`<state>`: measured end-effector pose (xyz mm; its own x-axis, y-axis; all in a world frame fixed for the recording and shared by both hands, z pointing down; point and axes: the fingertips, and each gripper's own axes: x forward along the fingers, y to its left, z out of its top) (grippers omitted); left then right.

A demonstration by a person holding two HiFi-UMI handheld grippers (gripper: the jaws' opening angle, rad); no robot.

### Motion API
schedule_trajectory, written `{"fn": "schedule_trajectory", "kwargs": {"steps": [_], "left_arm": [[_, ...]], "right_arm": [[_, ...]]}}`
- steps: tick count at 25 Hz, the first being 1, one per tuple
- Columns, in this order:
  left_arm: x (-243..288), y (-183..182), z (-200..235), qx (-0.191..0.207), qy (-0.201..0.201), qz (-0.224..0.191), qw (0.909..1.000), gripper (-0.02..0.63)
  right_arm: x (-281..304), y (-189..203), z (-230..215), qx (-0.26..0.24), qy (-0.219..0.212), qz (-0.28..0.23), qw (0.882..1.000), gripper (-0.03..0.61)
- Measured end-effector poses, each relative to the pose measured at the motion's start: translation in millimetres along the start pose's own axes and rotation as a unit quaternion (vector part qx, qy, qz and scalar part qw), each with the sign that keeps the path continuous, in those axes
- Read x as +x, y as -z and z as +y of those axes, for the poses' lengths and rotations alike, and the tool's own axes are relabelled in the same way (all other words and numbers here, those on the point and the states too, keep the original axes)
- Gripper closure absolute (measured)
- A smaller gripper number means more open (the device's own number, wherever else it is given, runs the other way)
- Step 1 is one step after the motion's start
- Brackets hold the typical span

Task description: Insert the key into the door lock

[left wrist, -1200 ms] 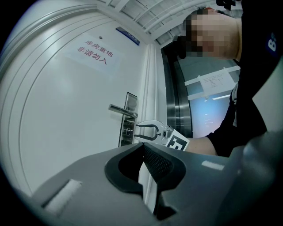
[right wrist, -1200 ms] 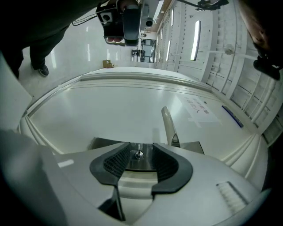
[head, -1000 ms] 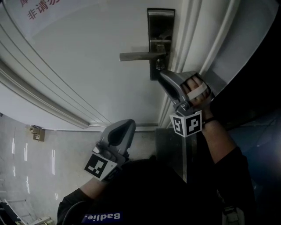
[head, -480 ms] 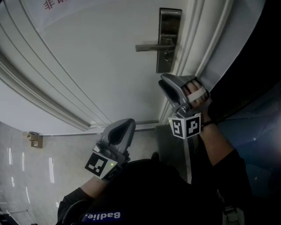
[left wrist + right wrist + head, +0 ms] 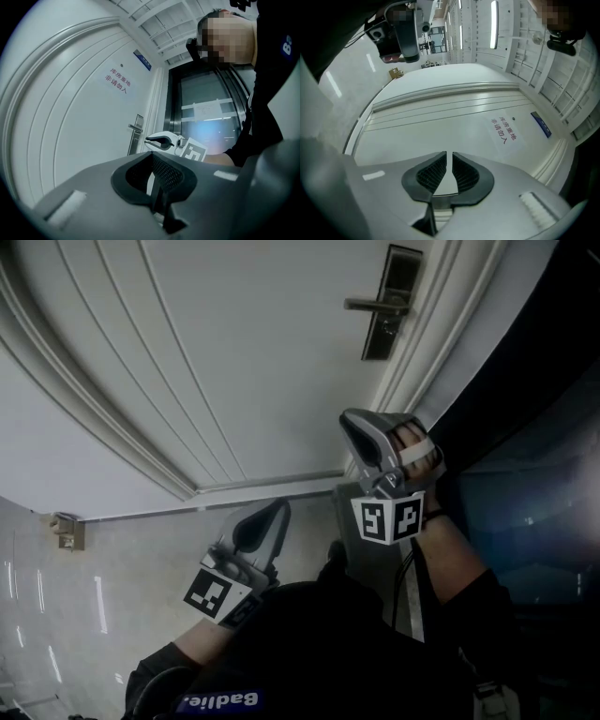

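The dark lock plate with its lever handle sits at the upper right of the white door in the head view. It also shows small in the left gripper view as the lock plate. My right gripper hangs well below the lock and apart from it. Its jaws are closing, with a thin slit left and nothing between them. My left gripper is lower and to the left, near my body. Its jaws meet, empty. No key shows in any view.
A red-lettered sign and a blue plate are on the door. Raised mouldings run across it. A dark glass door stands right of the frame. A small brown object sits on the glossy floor.
The lock has slid up and right in the head view as both grippers drew back from the door. The right gripper, earlier just under the lock, is now far from it.
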<state>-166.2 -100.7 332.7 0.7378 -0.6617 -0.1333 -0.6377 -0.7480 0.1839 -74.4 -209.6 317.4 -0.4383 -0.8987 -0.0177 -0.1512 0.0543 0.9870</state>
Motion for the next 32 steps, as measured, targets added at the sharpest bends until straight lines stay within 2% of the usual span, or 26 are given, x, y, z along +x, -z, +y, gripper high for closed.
{"fn": "schedule_trajectory", "kwargs": {"steps": [3, 7, 10, 12, 14, 15, 18, 20, 21, 22, 25, 32], "left_arm": [[-21.1, 10.1, -7.7, -0.025, 0.018, 0.002, 0.9995, 0.594], [-34.1, 11.8, -27.1, -0.036, 0.043, -0.005, 0.9984, 0.594], [-36.8, 11.3, -40.3, -0.035, 0.050, -0.008, 0.9981, 0.594], [-34.8, 10.8, -51.2, -0.028, 0.053, -0.008, 0.9982, 0.594], [-29.5, 10.8, -62.2, -0.017, 0.050, -0.005, 0.9986, 0.594], [-25.4, 11.6, -67.5, -0.013, 0.047, -0.003, 0.9988, 0.594], [-7.0, 14.1, -86.0, -0.006, 0.033, 0.000, 0.9994, 0.594], [8.2, 15.1, -102.2, -0.004, 0.026, 0.001, 0.9997, 0.594], [16.1, 16.1, -111.0, -0.002, 0.023, 0.002, 0.9997, 0.594], [23.6, 18.5, -119.8, 0.001, 0.019, 0.005, 0.9998, 0.594], [39.6, 35.7, -145.5, 0.003, 0.003, 0.024, 0.9997, 0.594], [59.1, 80.2, -185.1, 0.004, -0.024, 0.084, 0.9961, 0.594]], "right_arm": [[-18.3, -24.8, 9.3, 0.025, -0.006, 0.016, 1.000, 0.562], [-47.9, -41.8, 14.0, 0.100, -0.013, 0.032, 0.994, 0.574], [-69.9, -49.3, 11.4, 0.170, -0.007, 0.032, 0.985, 0.574], [-85.3, -51.8, 8.7, 0.232, -0.003, 0.021, 0.972, 0.574], [-99.3, -49.6, 5.8, 0.309, 0.000, 0.008, 0.951, 0.575], [-104.9, -46.8, 5.1, 0.353, 0.000, 0.002, 0.935, 0.575], [-117.5, -28.1, 9.8, 0.486, -0.016, -0.006, 0.874, 0.575], [-127.0, -6.6, 14.9, 0.552, -0.032, -0.006, 0.833, 0.575], [-133.1, 5.3, 16.7, 0.573, -0.037, -0.007, 0.819, 0.575], [-140.5, 16.0, 18.7, 0.585, -0.040, -0.009, 0.810, 0.574], [-168.2, 34.5, 33.8, 0.600, -0.053, -0.015, 0.798, 0.575], [-205.7, 56.2, 79.9, 0.653, -0.094, -0.023, 0.751, 0.575]]}}
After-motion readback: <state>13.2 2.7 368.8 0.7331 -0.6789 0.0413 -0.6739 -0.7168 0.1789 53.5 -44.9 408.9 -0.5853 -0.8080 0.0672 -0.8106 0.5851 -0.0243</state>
